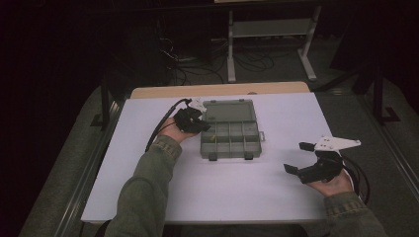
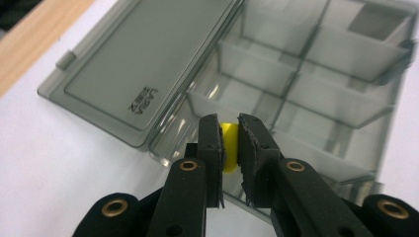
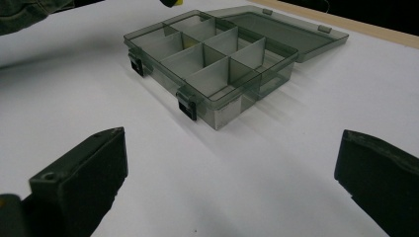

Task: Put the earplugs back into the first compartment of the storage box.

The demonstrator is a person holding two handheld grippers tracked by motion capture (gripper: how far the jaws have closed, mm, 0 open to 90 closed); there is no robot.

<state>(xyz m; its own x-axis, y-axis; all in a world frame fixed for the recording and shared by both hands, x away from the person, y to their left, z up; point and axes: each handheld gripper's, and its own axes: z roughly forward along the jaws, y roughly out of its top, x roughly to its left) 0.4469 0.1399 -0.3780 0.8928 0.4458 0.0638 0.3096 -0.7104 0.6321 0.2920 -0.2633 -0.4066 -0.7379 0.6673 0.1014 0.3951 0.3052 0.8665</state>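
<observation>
Left gripper (image 2: 228, 143) at the open organiser box's (image 1: 230, 140) left edge, fingers clamped on a yellow piece (image 2: 228, 148). Right gripper (image 1: 299, 158) low over the worktop (image 1: 276, 192), well apart, fingers spread wide.

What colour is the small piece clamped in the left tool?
Yellow. The small piece shows best in the left gripper view, pinched in the left tool.

- A white table (image 1: 247, 192) with a bare wooden strip (image 1: 217, 90) along its 12 o'clock edge.
- A white metal frame (image 1: 269, 29) stands on the floor beyond, at 12 o'clock.
- Dark cables (image 1: 197, 61) lie tangled at 11 o'clock.
</observation>
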